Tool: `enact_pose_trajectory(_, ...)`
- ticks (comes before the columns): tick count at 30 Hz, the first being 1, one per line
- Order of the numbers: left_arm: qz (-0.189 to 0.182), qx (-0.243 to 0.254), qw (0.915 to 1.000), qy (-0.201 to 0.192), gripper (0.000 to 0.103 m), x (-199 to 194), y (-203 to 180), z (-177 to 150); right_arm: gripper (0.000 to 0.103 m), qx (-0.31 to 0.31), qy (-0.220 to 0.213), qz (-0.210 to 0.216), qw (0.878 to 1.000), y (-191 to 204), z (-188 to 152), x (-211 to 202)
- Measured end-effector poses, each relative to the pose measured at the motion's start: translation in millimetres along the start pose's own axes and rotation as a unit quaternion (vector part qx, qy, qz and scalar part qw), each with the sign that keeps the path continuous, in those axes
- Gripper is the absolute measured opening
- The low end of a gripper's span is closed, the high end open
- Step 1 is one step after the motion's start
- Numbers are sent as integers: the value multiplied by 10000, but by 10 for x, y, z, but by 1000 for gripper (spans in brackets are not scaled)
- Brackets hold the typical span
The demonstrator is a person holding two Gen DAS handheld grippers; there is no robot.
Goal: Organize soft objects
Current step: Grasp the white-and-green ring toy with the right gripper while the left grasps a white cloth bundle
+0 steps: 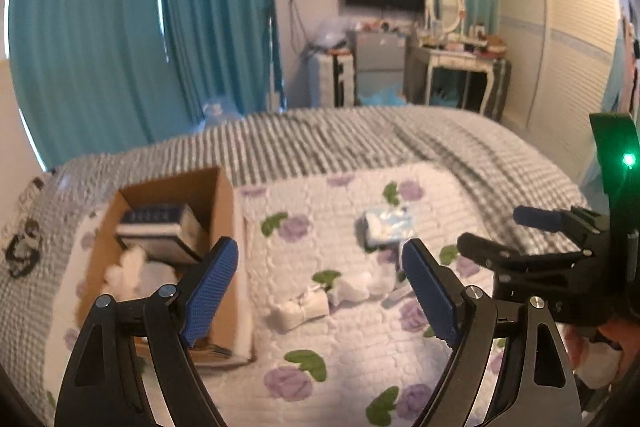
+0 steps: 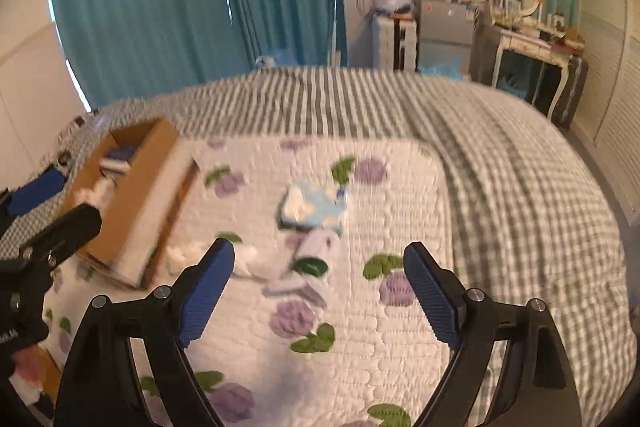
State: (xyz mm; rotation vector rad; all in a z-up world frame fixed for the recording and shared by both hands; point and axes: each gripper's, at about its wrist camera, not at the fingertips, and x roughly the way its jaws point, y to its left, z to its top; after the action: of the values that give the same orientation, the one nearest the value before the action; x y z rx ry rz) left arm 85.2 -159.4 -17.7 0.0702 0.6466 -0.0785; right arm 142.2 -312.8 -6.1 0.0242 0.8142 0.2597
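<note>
Grey-striped bedding covers the bed [image 1: 360, 139], with a white quilt [image 1: 360, 327] printed with purple flowers spread on top. A cardboard box [image 1: 224, 211] sits at the quilt's left edge, holding a dark-banded carton and white soft items. A light-blue packet [image 1: 386, 225] and white folded cloths [image 1: 300, 309] lie mid-quilt. The left gripper [image 1: 320, 291] and right gripper [image 2: 320, 291] hover above, fingers released, grasping nothing.
</note>
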Motion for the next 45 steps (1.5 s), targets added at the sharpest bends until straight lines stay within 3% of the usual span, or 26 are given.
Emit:
enact_pose_trajectory(5, 31, -17, 9993, 365, 85, 397, -69, -176, 87, 216, 481, 244, 9983, -144, -173, 515)
enact_pose_trajectory(12, 47, -161, 9982, 569, 85, 679, -4, -274, 86, -95, 1030, 459, 9936, -33, -459, 1030)
enact_pose_trajectory(17, 35, -248, 9973, 691, 85, 820, 24, -309, 82, -31, 878, 827, 9927, 0, -448, 1108)
enact_pose_trajectory(21, 59, -127, 9970, 764, 85, 891, 14, -339, 56, -83, 1055, 815, 9910, 41, -461, 1233)
enact_pose_trajectory(24, 36, -53, 9970, 777, 85, 908, -1, -345, 48, -244, 987, 903, 9907, 24, -477, 1195)
enact_pose_trajectory(33, -95, 172, 9958, 893, 85, 1019, -226, -411, 43, -119, 517, 844, 9950, -242, -288, 884)
enact_pose_trajectory(34, -115, 227, 9956, 903, 85, 1026, -255, -425, 32, -146, 419, 761, 9961, -254, -248, 830)
enact_pose_trajectory(36, -154, 328, 9948, 952, 85, 1065, -324, -458, 32, -182, 309, 561, 9978, -288, -194, 771)
enact_pose_trajectory(43, -263, 423, 9916, 1198, 83, 1342, -450, -544, 32, -80, 369, 453, 9983, -439, -212, 828)
enact_pose_trajectory(44, -222, 476, 9912, 1211, 83, 1393, -469, -563, 32, -67, 379, 437, 9983, -451, -226, 840)
enact_pose_trajectory(45, -195, 507, 9912, 1209, 73, 1420, -476, -573, 32, -48, 396, 441, 9982, -465, -237, 849)
